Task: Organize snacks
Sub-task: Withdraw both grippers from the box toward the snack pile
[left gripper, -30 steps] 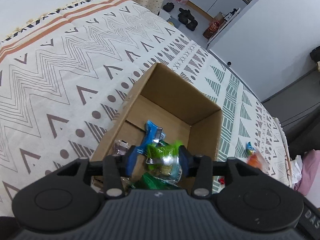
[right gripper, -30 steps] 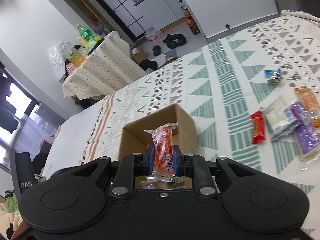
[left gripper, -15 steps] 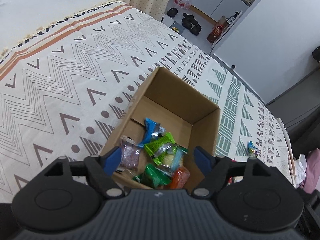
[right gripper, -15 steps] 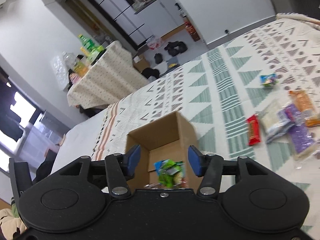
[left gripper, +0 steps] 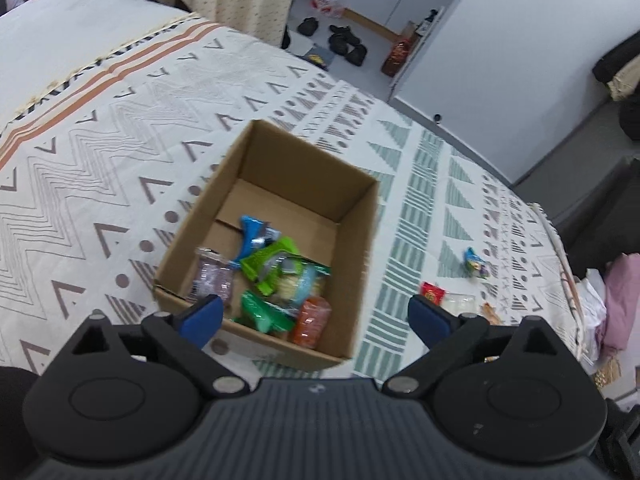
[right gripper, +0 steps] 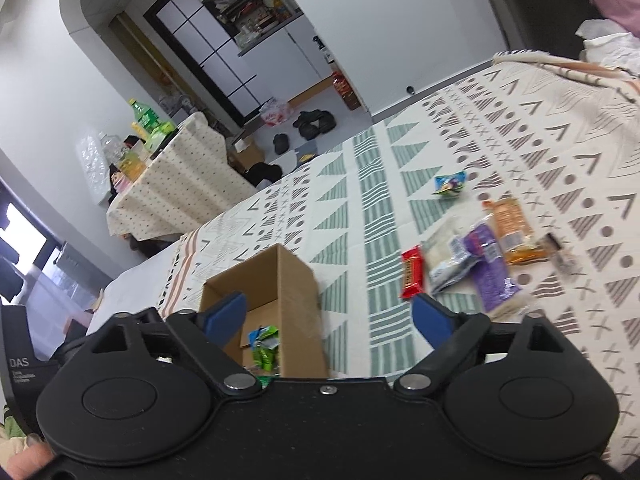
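Covering the bed, a patterned blanket [left gripper: 100, 152]; shoes [right gripper: 314, 122] beyond.

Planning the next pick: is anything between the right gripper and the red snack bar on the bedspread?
Nothing visible. The open right gripper faces the red snack bar across bare patterned bedspread; the cardboard box stands left of it.
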Tool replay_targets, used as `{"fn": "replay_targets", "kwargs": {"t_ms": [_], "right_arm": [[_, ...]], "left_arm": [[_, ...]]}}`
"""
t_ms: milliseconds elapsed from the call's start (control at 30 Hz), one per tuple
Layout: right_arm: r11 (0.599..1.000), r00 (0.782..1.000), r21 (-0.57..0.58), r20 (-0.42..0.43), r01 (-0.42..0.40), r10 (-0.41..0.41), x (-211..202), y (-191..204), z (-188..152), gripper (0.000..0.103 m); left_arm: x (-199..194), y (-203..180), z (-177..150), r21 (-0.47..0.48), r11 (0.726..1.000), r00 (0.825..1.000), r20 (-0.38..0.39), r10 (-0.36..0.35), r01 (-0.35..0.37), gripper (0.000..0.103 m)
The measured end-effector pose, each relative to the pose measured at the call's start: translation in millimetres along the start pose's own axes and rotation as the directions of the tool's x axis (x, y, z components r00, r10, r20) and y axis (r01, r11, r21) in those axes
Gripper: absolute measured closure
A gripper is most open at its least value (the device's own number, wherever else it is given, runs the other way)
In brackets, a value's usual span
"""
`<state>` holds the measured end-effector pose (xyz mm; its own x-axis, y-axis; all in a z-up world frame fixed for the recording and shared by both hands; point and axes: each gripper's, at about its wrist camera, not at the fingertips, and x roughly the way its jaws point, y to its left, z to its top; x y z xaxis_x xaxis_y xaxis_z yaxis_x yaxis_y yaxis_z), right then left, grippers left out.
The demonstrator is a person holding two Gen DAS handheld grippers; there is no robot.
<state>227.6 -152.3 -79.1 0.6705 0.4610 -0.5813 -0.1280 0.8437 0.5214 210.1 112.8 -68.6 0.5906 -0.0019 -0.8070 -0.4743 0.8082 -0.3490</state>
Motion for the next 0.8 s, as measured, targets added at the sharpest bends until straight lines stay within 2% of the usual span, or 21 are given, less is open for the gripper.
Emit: {"fn": "replay_targets", "kwargs": {"t_ms": [100, 800], "right_arm": [[1.0, 1.0, 0.015, 0.008, 0.016, -0.017, -7.9, -11.1, 0.3, 0.001], [0.994, 0.997, 0.086, 0.038, 0.061, -0.065, -49.9, -86.6, 4.5, 0.0]], "left_arm": [[-5.1, -10.2, -4.3, 0.023, 1.0, 1.0, 0.015, -0.018, 0.018, 0.0], [-2.8, -69.4, -40.5, 0.107, 0.994, 0.999, -0.014, -0.034, 0.035, 0.0]]}}
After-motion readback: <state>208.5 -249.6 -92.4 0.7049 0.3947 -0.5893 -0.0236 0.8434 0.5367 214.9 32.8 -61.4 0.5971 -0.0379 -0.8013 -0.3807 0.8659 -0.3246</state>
